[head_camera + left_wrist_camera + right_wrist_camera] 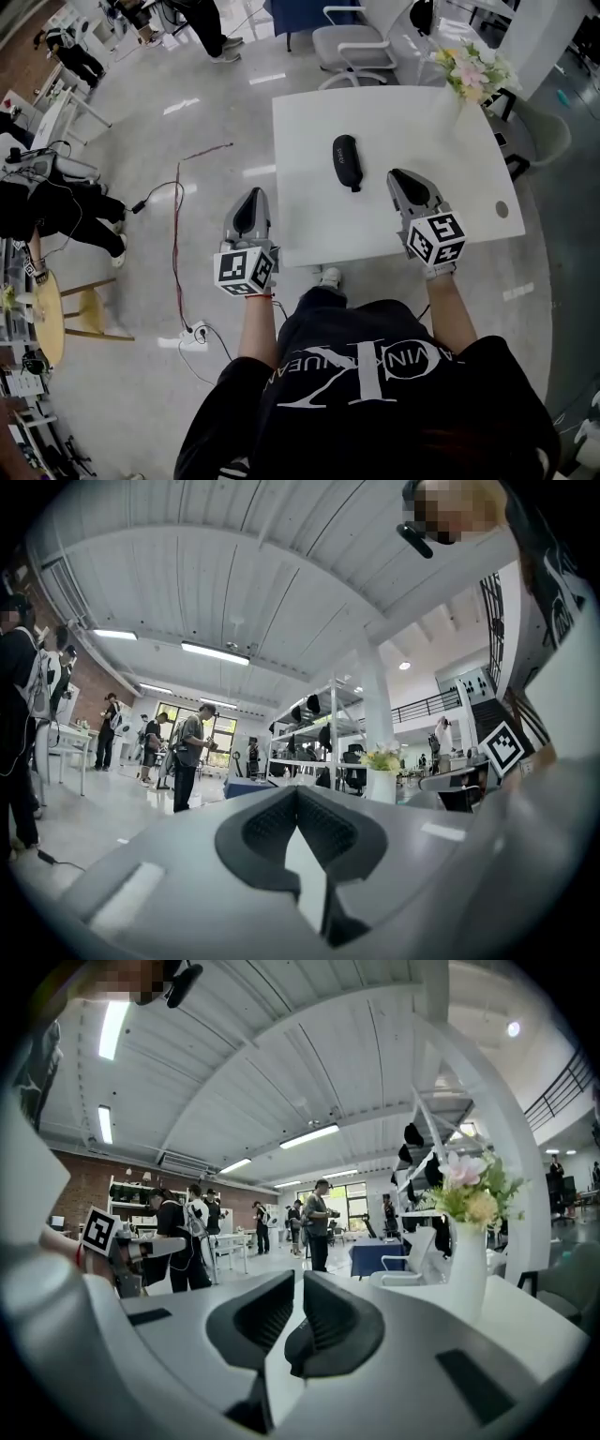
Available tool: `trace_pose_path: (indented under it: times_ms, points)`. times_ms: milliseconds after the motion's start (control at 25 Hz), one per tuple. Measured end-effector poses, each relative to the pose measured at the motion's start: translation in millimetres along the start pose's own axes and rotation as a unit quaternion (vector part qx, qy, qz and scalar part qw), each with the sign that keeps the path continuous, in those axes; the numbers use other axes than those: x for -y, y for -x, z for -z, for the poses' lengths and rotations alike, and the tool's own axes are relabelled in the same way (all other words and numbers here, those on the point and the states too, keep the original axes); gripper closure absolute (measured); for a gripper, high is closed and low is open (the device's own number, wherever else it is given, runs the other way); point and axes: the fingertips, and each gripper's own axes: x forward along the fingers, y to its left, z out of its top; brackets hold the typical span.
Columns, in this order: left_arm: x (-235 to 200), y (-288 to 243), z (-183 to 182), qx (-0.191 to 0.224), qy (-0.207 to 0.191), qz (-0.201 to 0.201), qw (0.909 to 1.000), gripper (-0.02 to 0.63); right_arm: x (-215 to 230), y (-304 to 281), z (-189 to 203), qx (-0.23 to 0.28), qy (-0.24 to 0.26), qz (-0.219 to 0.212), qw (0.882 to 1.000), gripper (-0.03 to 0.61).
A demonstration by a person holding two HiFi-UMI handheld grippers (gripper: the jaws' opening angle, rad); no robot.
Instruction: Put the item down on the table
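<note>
A black oblong case (346, 161) lies flat on the white table (309, 225), near its middle, with nothing touching it. My right gripper (403, 174) hovers over the table just right of the case, its jaws shut and empty; in the right gripper view the right gripper (300, 1277) points level across the tabletop. My left gripper (251, 195) hangs beyond the table's left edge, over the floor, also shut with nothing in it. The left gripper (298, 791) shows its pads meeting at the tip. The case shows in neither gripper view.
A white vase of flowers (473, 75) stands at the table's far right corner. A grey chair (352, 47) sits behind the table. Cables (176, 234) and a power strip (195, 331) lie on the floor to the left. People stand further back on the left.
</note>
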Motion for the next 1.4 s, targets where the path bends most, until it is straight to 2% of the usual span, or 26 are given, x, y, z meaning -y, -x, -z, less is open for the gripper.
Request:
trace_pose_path:
  times_ms: [240,680,1400]
  points:
    - [-2.3,-3.8,-10.0,0.010,-0.016,-0.004,0.9998,0.601,2.7,0.0,-7.5,0.012,-0.001,0.000,1.000,0.540]
    - [-8.6,-6.6,-20.6,0.023,-0.010,-0.012,0.9996,0.601,6.1,-0.4,-16.9,0.032,0.012,0.006,0.999,0.540]
    - [-7.3,2.5,-17.4,0.019,-0.008,-0.015,0.9997,0.601,1.3,4.2,-11.9,0.030,0.006,0.005,1.000,0.540]
